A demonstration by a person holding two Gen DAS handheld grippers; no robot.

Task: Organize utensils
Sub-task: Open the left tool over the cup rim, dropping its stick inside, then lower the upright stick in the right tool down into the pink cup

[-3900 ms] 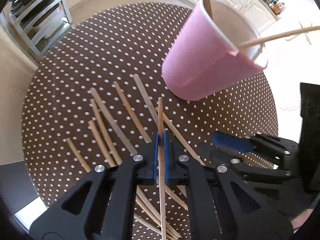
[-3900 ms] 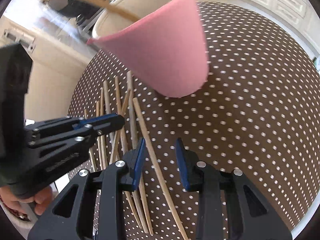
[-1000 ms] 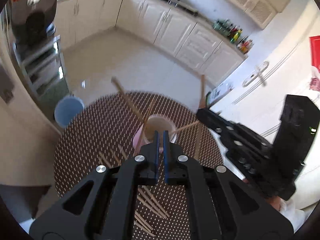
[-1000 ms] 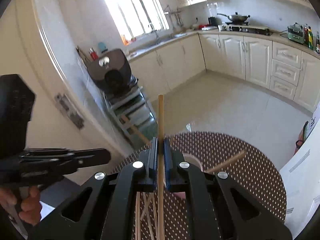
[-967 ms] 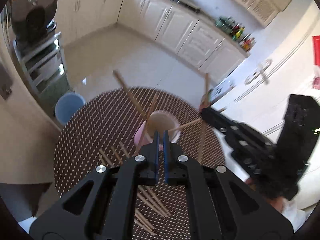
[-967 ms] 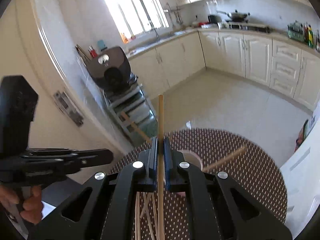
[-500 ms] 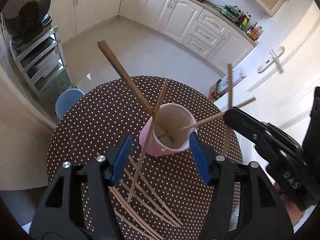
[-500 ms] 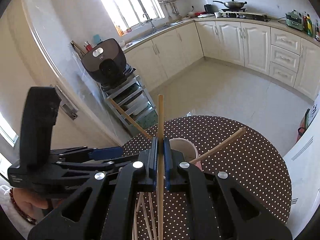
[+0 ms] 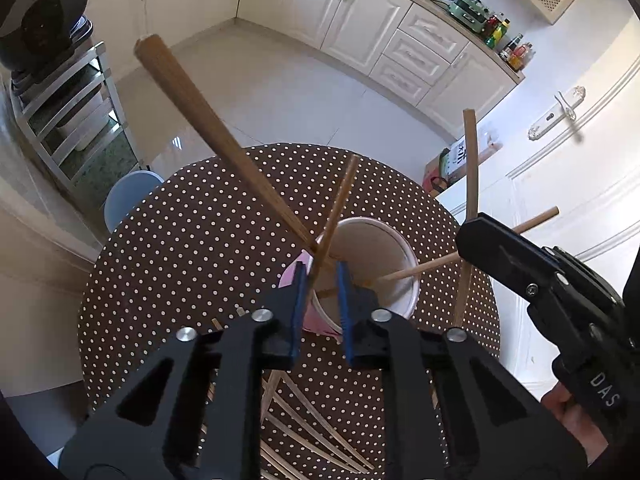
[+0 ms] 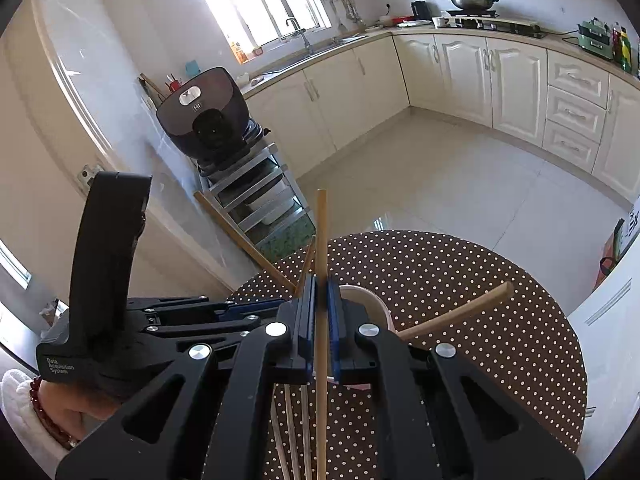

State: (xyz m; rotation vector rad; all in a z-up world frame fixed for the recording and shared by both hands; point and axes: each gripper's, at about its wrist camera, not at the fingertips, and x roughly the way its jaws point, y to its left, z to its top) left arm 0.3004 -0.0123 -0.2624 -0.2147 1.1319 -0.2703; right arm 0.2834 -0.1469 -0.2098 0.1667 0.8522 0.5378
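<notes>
A pink cup (image 9: 296, 276) with a white inside stands on the round brown polka-dot table (image 9: 192, 240) and holds several wooden chopsticks (image 9: 224, 136) that lean outward. My left gripper (image 9: 320, 276) is open just above the cup's near rim, with a chopstick (image 9: 336, 216) standing loose between its fingers. My right gripper (image 10: 321, 300) is shut on an upright chopstick (image 10: 321, 232) and hovers beside the cup (image 10: 376, 304); it shows at the right of the left wrist view (image 9: 520, 264). Several more chopsticks (image 9: 304, 420) lie on the table below my grippers.
A blue stool (image 9: 128, 196) stands by the table's far left edge. A metal rack (image 10: 256, 192) with a dark appliance (image 10: 208, 116) is beyond the table. White cabinets (image 10: 520, 80) and a white door (image 9: 560, 128) surround the tiled floor.
My left gripper has narrowed from wide open and dropped closer to the cup's rim. The right gripper still grips its chopstick and has come nearer to the cup.
</notes>
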